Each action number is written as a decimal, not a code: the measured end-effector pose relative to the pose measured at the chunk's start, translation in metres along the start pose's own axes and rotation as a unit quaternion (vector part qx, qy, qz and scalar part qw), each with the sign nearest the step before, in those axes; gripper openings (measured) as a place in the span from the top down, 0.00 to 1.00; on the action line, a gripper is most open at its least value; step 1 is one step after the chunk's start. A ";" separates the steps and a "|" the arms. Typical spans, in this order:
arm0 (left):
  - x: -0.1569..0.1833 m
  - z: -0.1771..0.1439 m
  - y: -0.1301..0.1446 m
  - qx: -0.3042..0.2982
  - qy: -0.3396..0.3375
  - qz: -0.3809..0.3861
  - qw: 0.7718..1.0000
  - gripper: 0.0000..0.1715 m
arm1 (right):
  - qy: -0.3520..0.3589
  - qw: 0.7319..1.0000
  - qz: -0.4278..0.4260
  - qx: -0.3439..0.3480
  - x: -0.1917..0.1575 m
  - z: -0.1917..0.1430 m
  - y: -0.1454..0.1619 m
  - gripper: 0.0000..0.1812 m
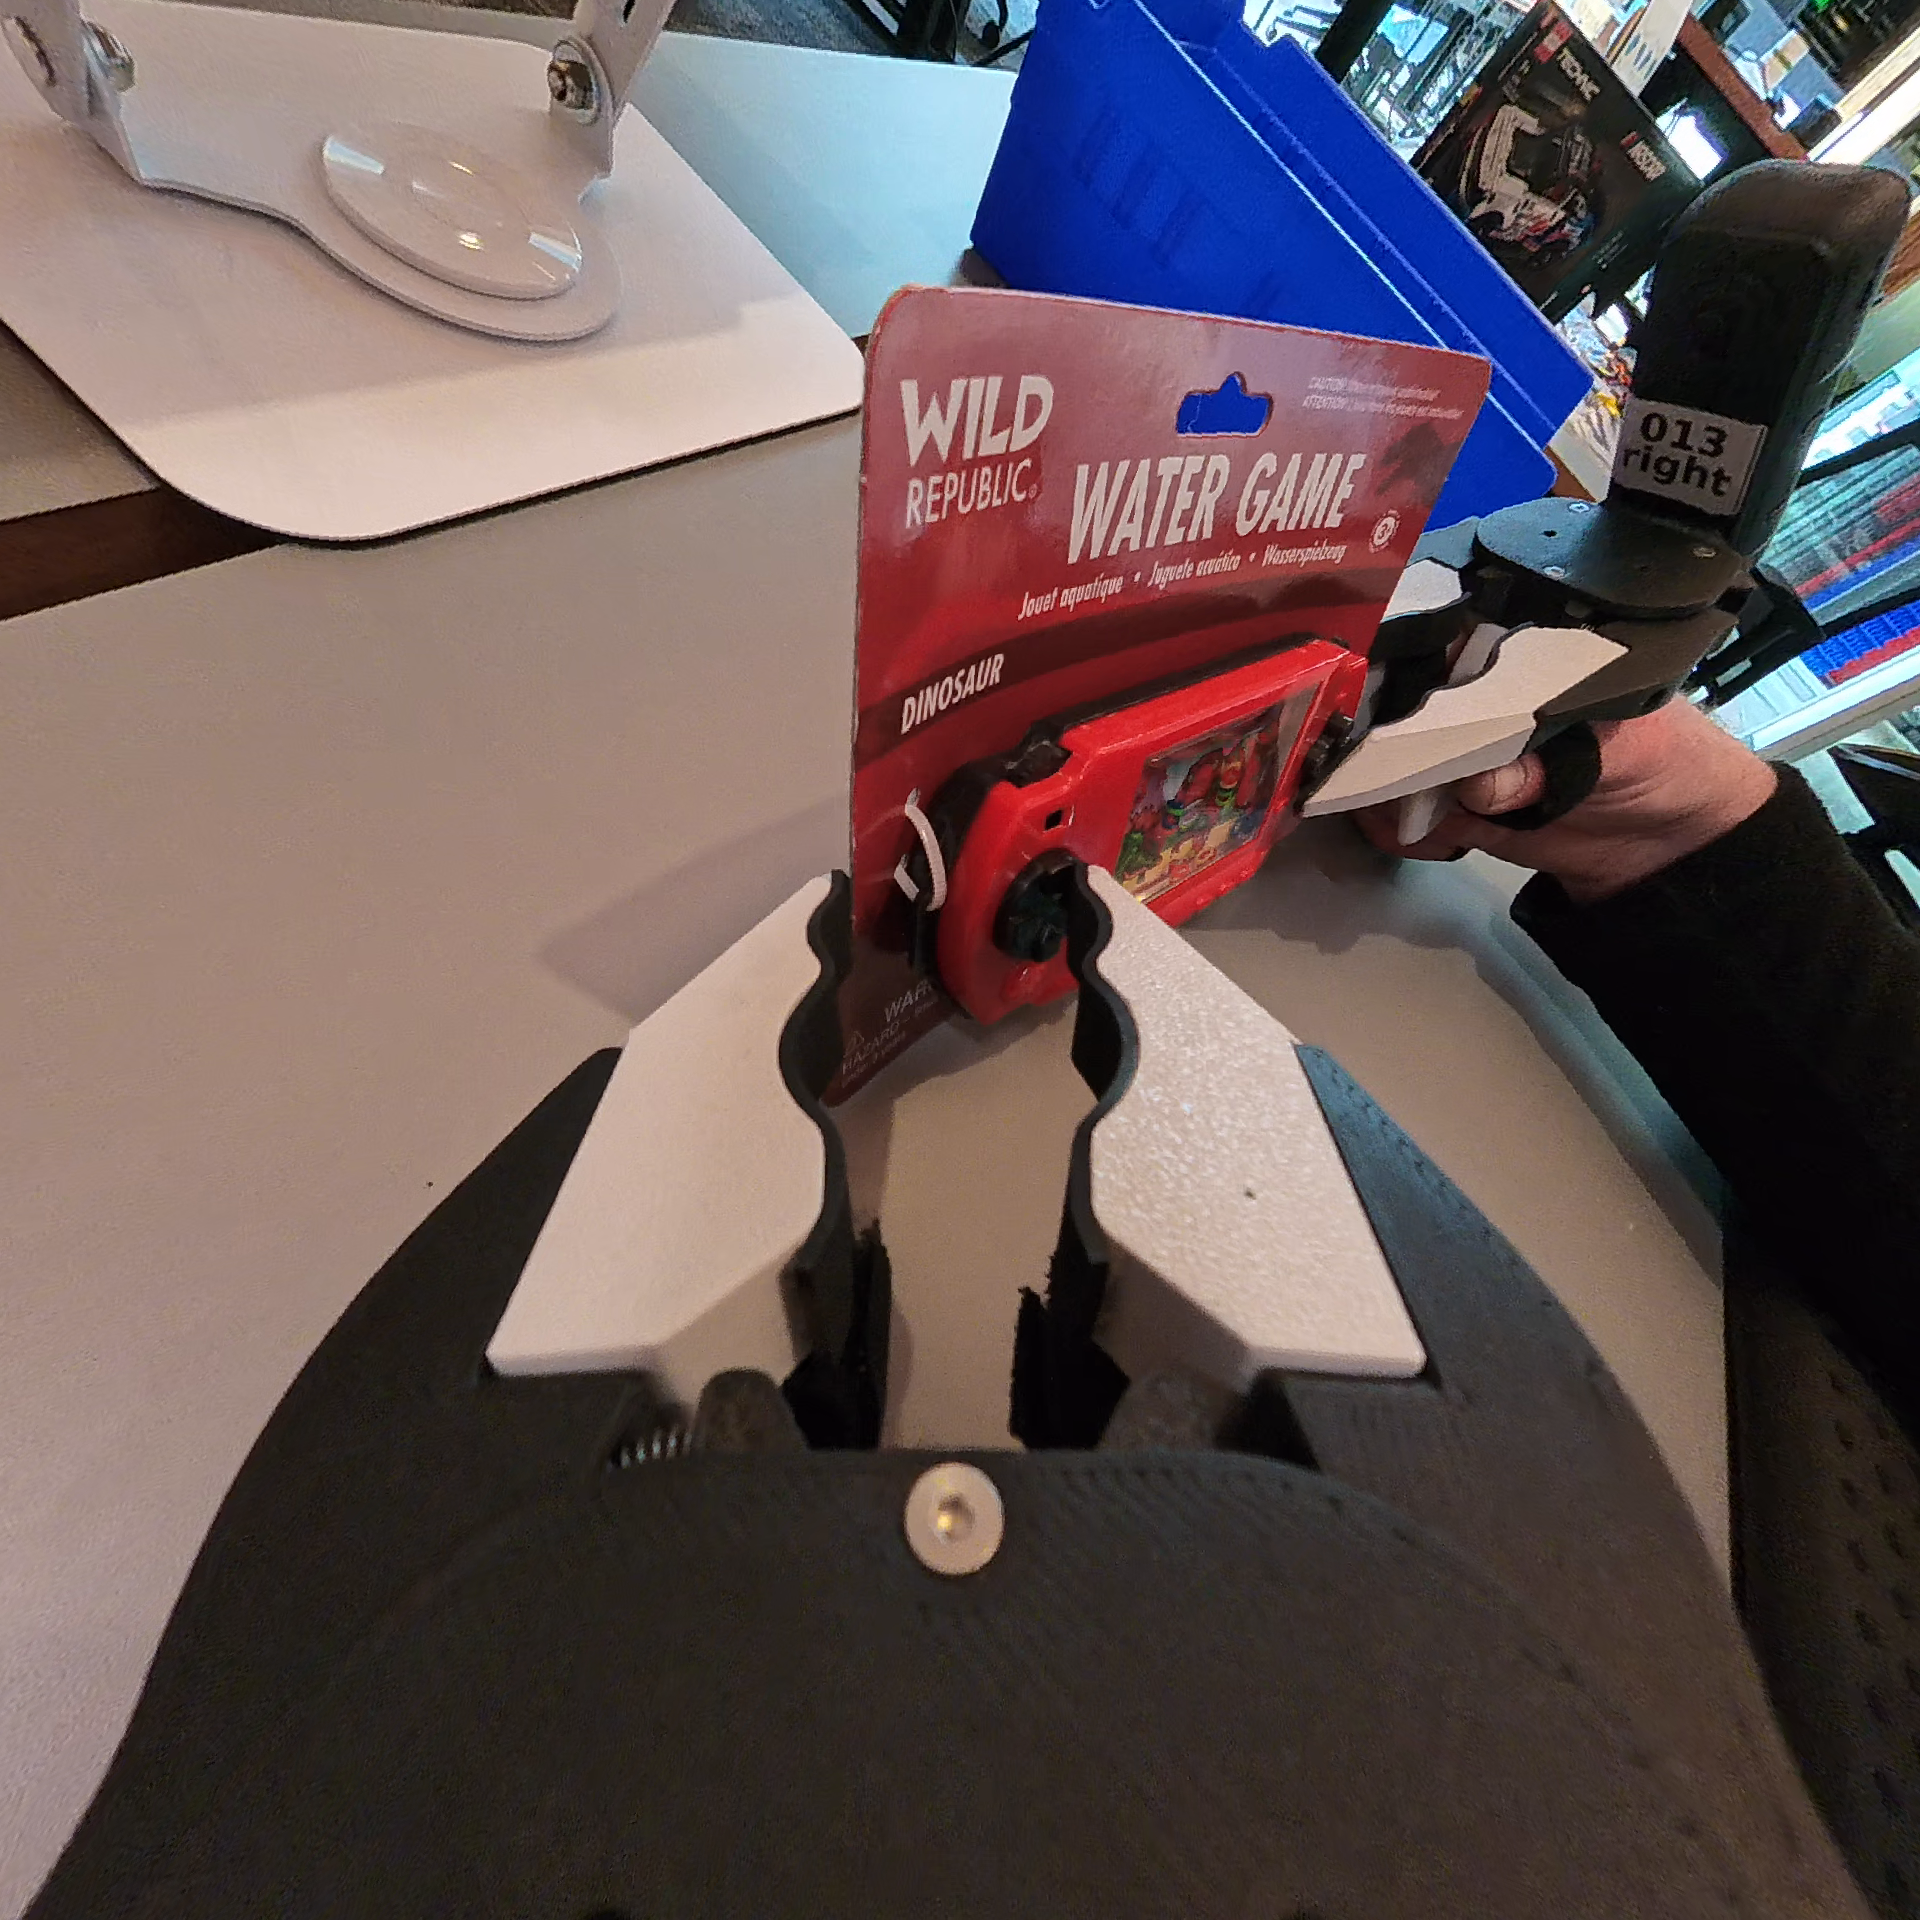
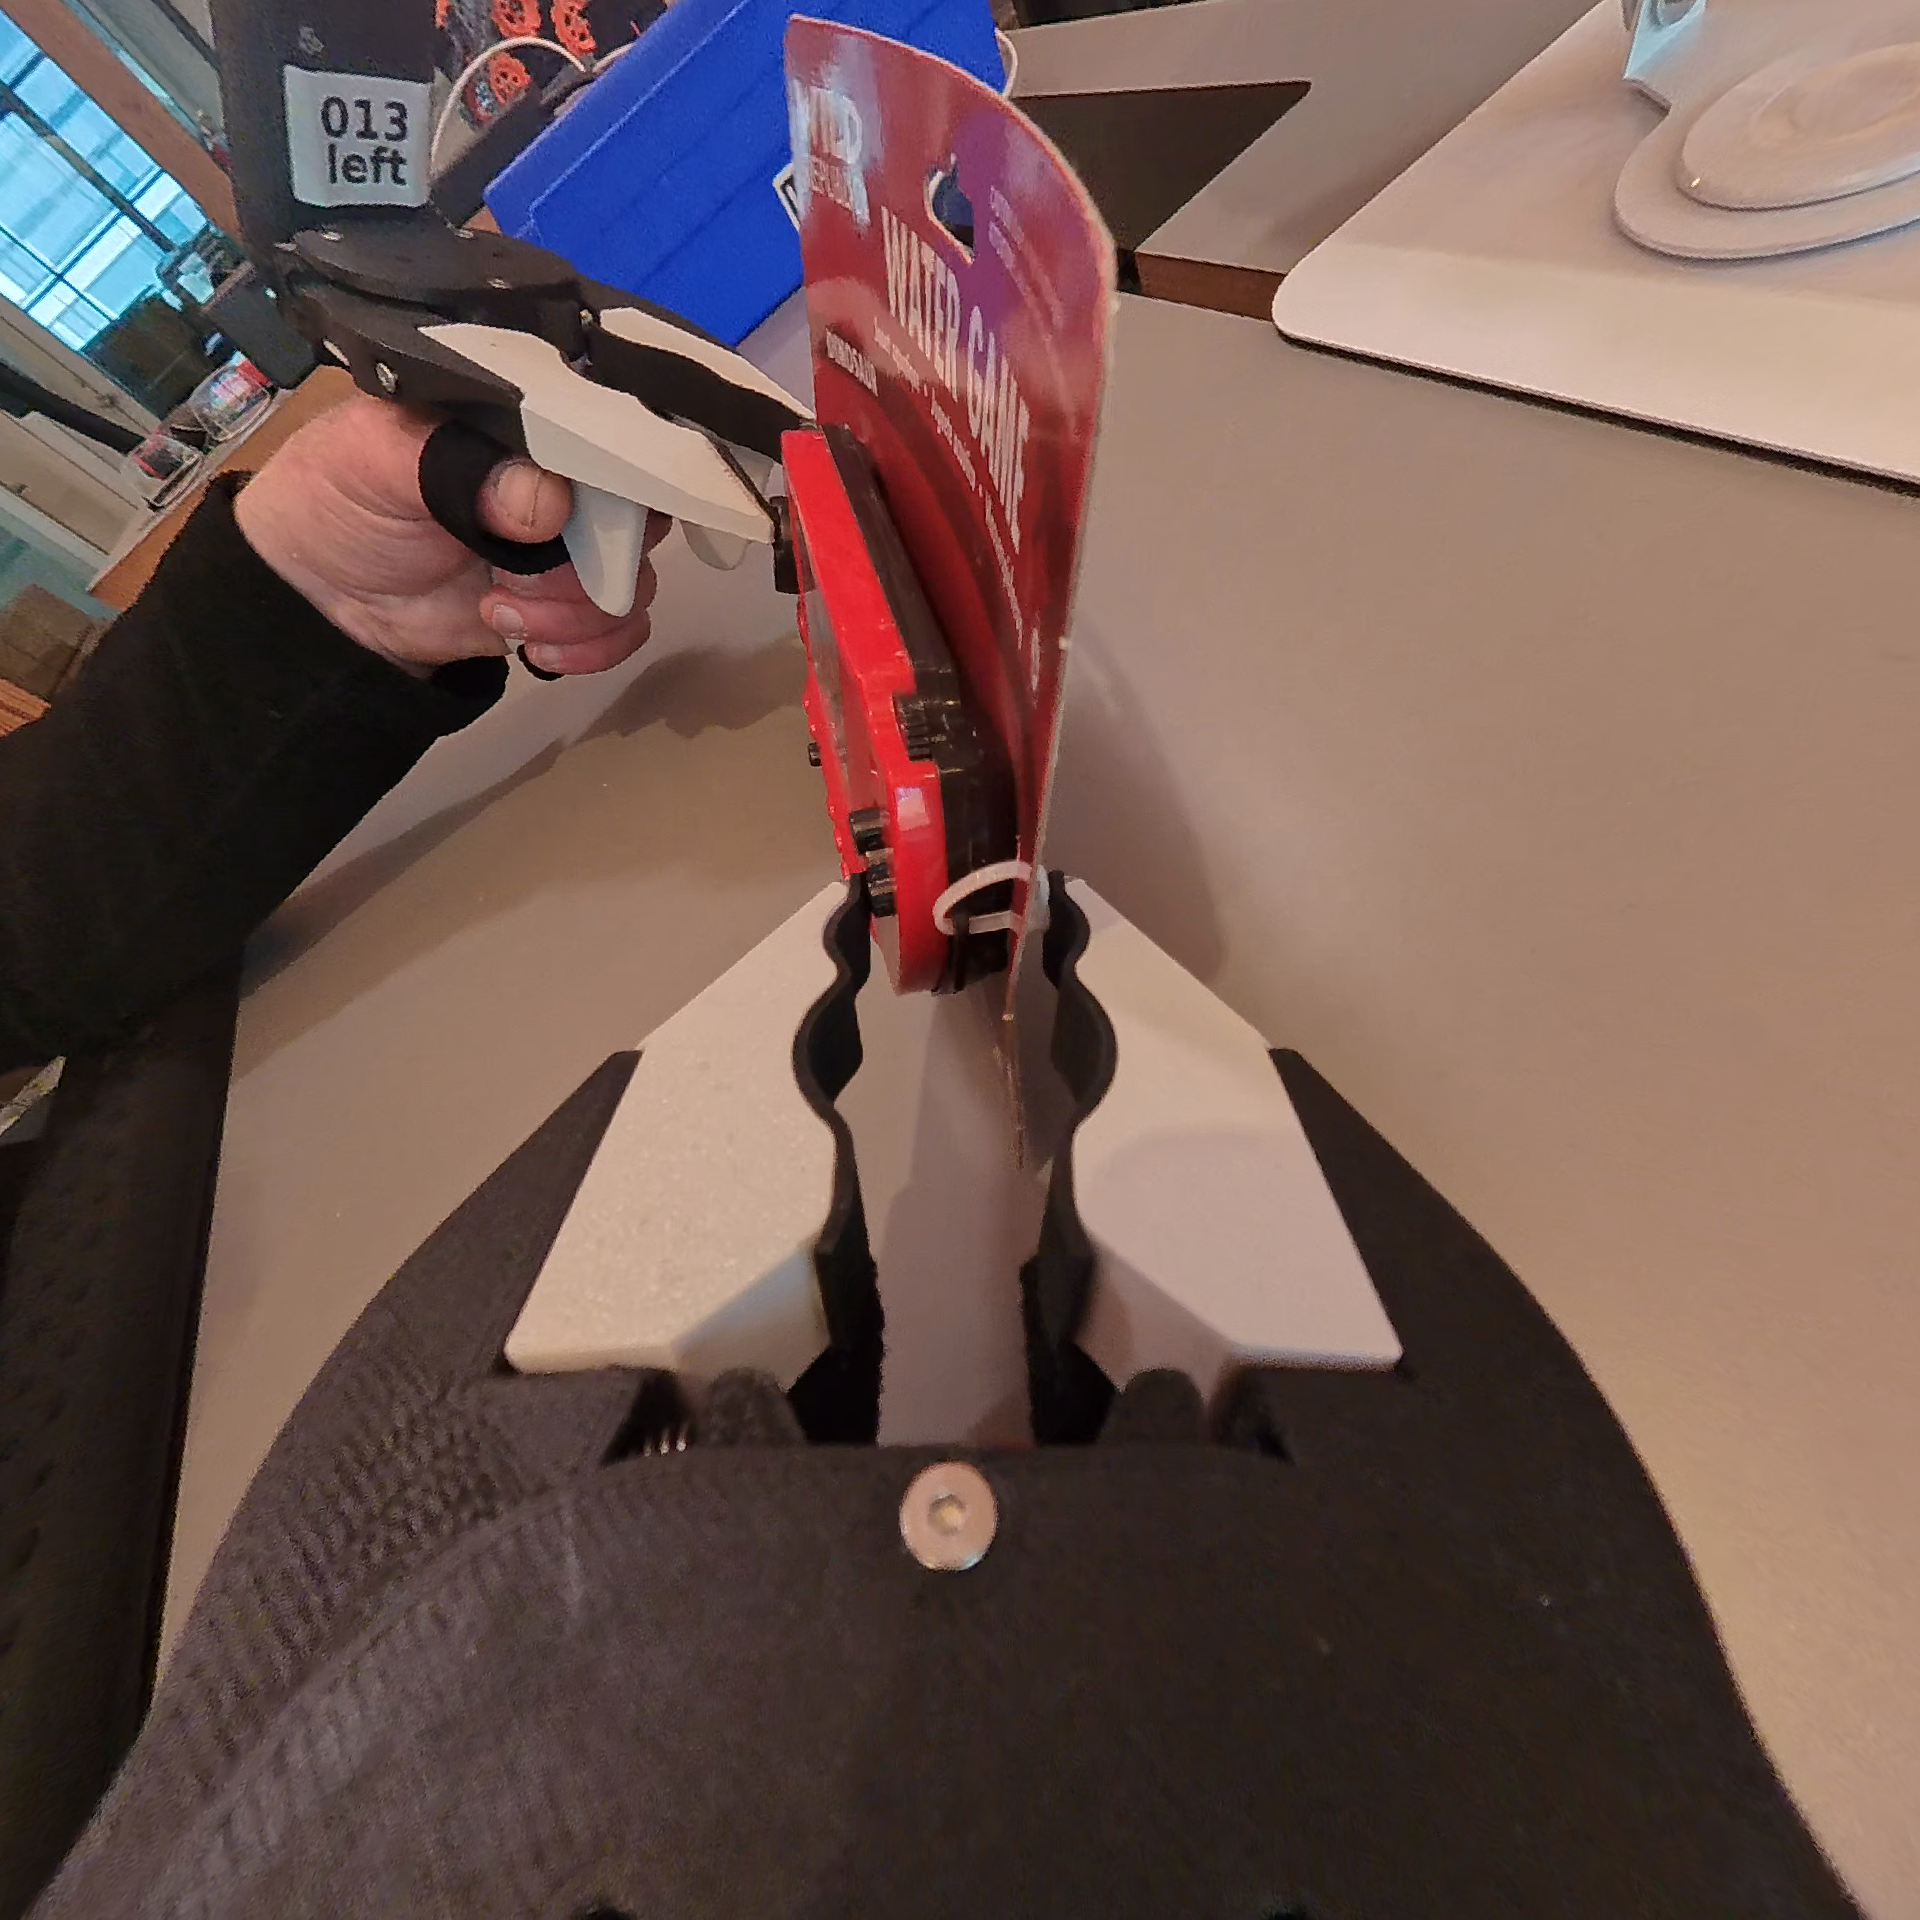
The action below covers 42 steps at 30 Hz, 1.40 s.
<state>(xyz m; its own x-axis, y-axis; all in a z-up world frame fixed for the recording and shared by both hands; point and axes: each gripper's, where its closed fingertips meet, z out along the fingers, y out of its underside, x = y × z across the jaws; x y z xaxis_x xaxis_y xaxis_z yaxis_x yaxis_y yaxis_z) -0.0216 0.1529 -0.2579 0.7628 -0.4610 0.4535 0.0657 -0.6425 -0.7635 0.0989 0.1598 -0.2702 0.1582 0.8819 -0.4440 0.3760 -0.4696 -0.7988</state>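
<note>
Toy pack: red backing card [image 1: 1143, 540] with a red handheld water game [image 1: 1164, 821] tied to its front by a white zip tie [image 1: 920, 857]; stands upright on edge on the grey table [image 1: 364, 831], gripped from both ends.
Left tongs [image 1: 961, 904]: pinching one lower corner of the pack; one tip behind the card, the other on the front of the game by a black knob.
Right tongs [image 2: 956, 899]: pinching the opposite end, card edge and game both between the tips, zip tie [image 2: 982, 899] right at the tips.
Hands: each view shows the other tool farther off with a hand [image 2: 416, 540] in a dark sleeve round its grip; the left tool's tips touch the game's far end [image 2: 831, 582].
Surroundings: blue bin [image 1: 1226, 208] just behind the card; white flat stand base with a round plate [image 1: 457, 229] on a white mat [image 1: 312, 416], well apart from the pack; boxed goods [image 1: 1548, 177] on shelves beyond the bin.
In the way: card [image 2: 966, 343] blocks most of the blue bin [image 2: 644, 197] in the right wrist view.
Hidden: card's bottom edge sits behind the tongs; contact with the table cannot be told. Stand cut off at frame top.
</note>
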 end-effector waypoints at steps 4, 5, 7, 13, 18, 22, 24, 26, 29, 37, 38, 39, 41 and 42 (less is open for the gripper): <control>0.001 -0.001 -0.001 0.001 -0.001 0.004 1.000 0.77 | 0.003 1.000 0.005 -0.002 0.001 0.000 0.000 0.84; 0.001 -0.001 -0.001 0.001 -0.002 0.005 1.000 0.77 | 0.003 1.000 0.005 -0.001 0.001 0.000 -0.001 0.84; 0.000 -0.001 0.000 0.000 -0.003 0.004 1.000 0.77 | 0.003 1.000 0.005 0.000 0.000 0.000 -0.001 0.83; 0.001 0.000 0.001 -0.002 0.002 0.002 1.000 0.76 | 0.002 1.000 0.011 0.004 0.000 0.001 -0.001 0.79; 0.002 0.001 0.002 -0.003 0.003 0.003 1.000 0.76 | 0.000 1.000 0.013 0.004 0.000 0.001 -0.001 0.79; 0.002 0.001 0.002 0.000 0.004 0.004 1.000 0.76 | -0.003 1.000 0.015 0.009 0.000 -0.001 -0.002 0.79; 0.002 0.001 0.002 0.001 0.006 0.004 1.000 0.76 | -0.002 1.000 0.012 0.012 -0.001 -0.001 -0.003 0.79; 0.002 0.001 0.002 0.003 0.008 0.010 1.000 0.76 | -0.001 1.000 0.006 0.015 -0.001 -0.002 -0.004 0.79; 0.004 0.000 0.002 0.005 0.011 0.029 0.999 0.76 | 0.001 1.000 -0.002 0.017 -0.001 -0.002 -0.005 0.80; 0.007 -0.001 0.009 -0.008 0.009 0.091 0.996 0.74 | 0.002 1.000 -0.002 0.012 0.001 -0.002 -0.003 0.80; 0.005 -0.001 0.009 -0.006 0.004 0.094 0.996 0.75 | 0.003 1.000 -0.002 0.012 0.001 -0.002 -0.003 0.81; 0.005 0.000 0.008 -0.005 0.001 0.096 0.995 0.74 | 0.003 1.000 -0.001 0.012 0.001 -0.001 -0.002 0.81; 0.004 0.001 0.008 -0.005 -0.010 0.103 0.995 0.75 | 0.004 1.000 -0.001 0.012 0.002 -0.001 -0.002 0.81; 0.003 0.002 0.008 -0.004 -0.014 0.104 0.994 0.75 | 0.005 1.000 0.000 0.011 0.002 -0.001 -0.002 0.81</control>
<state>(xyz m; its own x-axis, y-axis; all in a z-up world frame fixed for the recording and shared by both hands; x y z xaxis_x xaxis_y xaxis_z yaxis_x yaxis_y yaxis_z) -0.0176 0.1475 -0.2631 0.7770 -0.5670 0.2735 -0.0999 -0.5400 -0.8357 0.0997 0.1624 -0.2688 0.1667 0.8827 -0.4394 0.3556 -0.4695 -0.8082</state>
